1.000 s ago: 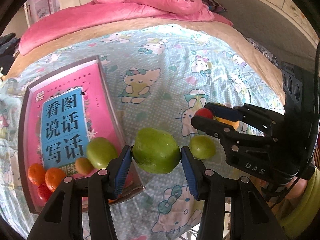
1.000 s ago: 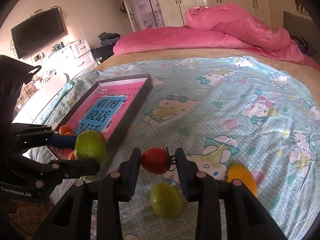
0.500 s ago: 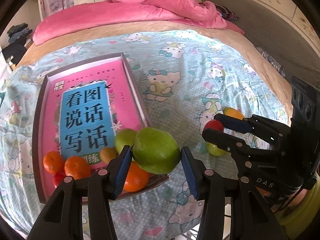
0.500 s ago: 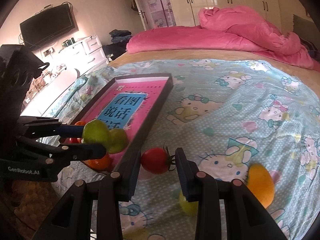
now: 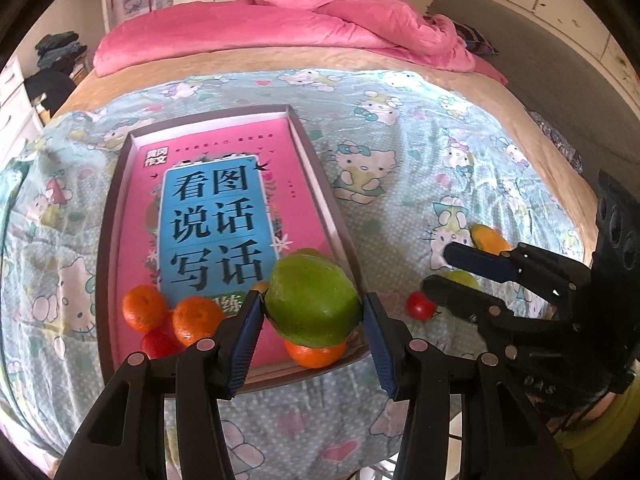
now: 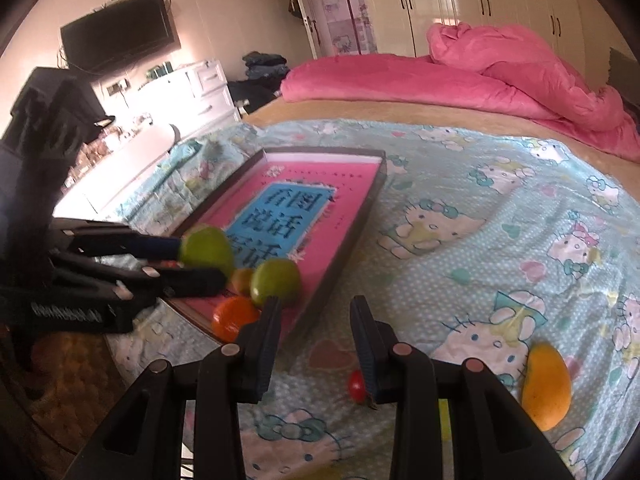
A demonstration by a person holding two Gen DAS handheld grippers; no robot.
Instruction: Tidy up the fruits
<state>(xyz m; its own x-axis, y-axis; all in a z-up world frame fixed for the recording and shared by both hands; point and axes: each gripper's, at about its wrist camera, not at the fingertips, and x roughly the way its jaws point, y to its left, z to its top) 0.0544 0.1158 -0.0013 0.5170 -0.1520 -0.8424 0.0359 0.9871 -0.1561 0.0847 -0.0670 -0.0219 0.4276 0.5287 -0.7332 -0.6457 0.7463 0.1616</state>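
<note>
The left claw (image 5: 314, 320) grips the green fruit (image 5: 312, 300) above the tray's (image 5: 105, 240) near end.

Tray (image 5: 316, 160) far half bare, open to approach; near end crowded by oranges (image 5: 144, 312). Bedsheet (image 5: 400, 128) right of tray free; mango (image 6: 546, 388) at edge.

A pink duvet (image 5: 340, 12) lies heaped beyond the cartoon-cat sheet (image 5: 400, 128).
</note>
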